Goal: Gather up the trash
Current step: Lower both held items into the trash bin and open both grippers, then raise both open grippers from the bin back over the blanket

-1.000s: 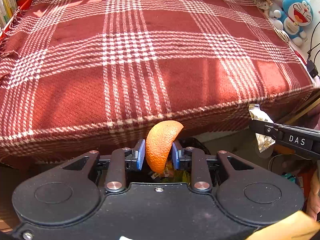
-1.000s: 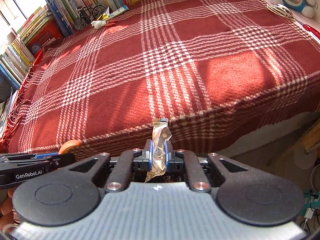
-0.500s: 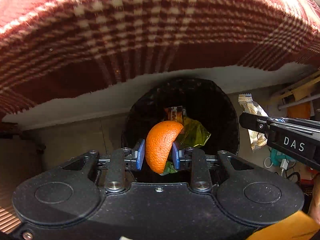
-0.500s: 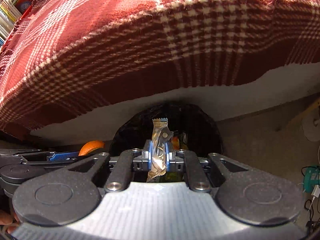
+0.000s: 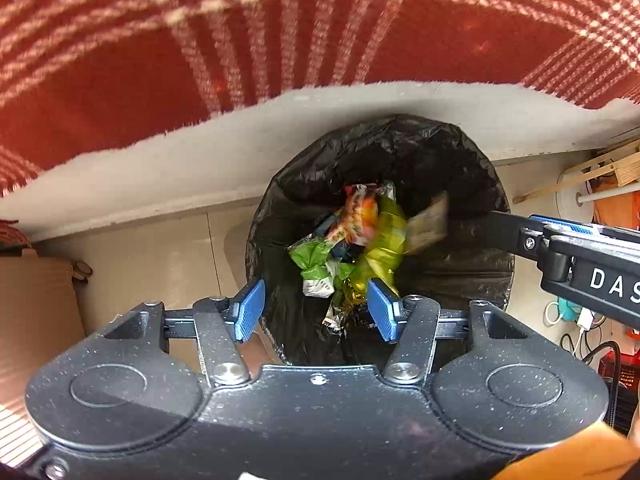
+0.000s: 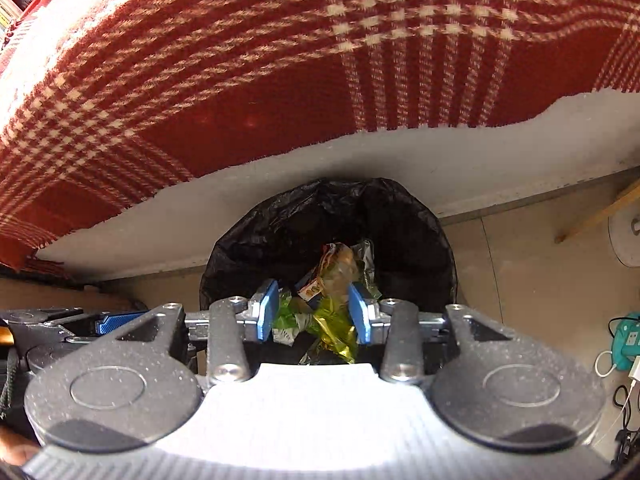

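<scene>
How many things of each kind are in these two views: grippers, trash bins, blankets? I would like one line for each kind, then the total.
Grippers: 2, the left gripper and the right gripper; the jaws of both have just been opening and hold nothing.
Trash bins: 1, the black-lined bin, with wrappers inside.
Blankets: 1, the red checked blanket.
Total: 4.

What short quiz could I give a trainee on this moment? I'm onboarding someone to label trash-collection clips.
1. True or false: the left gripper is open with nothing between its blue pads.
2. What lines the round trash bin? A) white paper B) a black plastic bag C) red cloth
3. Fill in: above the bin hangs the edge of a red-and-white ____ blanket.

Key: 1 true; both it and the right gripper have just been opening and hold nothing. 2 B. 3 plaid.
</scene>
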The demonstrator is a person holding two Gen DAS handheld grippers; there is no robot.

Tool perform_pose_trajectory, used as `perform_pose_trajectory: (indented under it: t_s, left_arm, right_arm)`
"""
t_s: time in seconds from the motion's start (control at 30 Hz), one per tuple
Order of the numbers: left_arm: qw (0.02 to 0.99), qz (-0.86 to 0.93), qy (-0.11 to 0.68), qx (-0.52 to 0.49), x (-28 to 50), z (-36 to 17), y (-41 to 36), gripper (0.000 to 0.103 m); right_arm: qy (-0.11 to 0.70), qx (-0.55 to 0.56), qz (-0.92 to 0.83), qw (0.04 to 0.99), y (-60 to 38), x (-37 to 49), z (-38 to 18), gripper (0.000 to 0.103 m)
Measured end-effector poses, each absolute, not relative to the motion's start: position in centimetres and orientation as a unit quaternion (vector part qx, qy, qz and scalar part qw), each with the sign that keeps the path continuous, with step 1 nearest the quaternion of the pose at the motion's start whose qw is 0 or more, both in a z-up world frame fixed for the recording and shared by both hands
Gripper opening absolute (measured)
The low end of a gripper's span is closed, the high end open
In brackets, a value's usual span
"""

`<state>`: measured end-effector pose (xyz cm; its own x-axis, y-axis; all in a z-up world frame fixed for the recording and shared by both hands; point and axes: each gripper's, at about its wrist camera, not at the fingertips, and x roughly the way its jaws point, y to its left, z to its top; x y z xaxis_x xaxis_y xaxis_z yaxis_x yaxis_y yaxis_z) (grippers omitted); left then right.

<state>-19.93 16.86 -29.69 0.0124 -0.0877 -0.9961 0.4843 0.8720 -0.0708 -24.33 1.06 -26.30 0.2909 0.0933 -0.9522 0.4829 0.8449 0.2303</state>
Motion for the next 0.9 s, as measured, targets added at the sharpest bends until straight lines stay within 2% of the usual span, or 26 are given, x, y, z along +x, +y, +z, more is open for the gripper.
perform_pose_trajectory:
  t_s: [0.23, 0.43, 0.67, 0.83, 0.9]
  left_arm:
    - [0.697, -0.204, 0.673, 0.142, -20.1, -29.3, 17.2, 0.056]
    - [0.713, -0.216, 0.651, 0.141, -20.2, -26.4, 17.2, 0.057]
    - [0.749, -0.244, 0.604, 0.119, -19.6, -18.8, 17.6, 0.063]
    - [0.781, -0.264, 0.557, 0.097, -18.1, -12.2, 18.5, 0.075]
    - [0.795, -0.275, 0.534, 0.085, -16.9, -9.3, 19.0, 0.077]
  right_arm:
    - [0.581, 0.245, -0.129, 0.765, 1.7, -23.8, -26.6, 0.058]
    - [0.562, 0.242, -0.13, 0.78, 1.3, -24.1, -23.6, 0.059]
    - [0.522, 0.23, -0.133, 0.81, 0.7, -23.8, -17.3, 0.062]
    - [0.498, 0.214, -0.138, 0.829, 0.5, -22.7, -11.6, 0.069]
    - [0.486, 0.202, -0.146, 0.837, 0.6, -22.0, -9.1, 0.07]
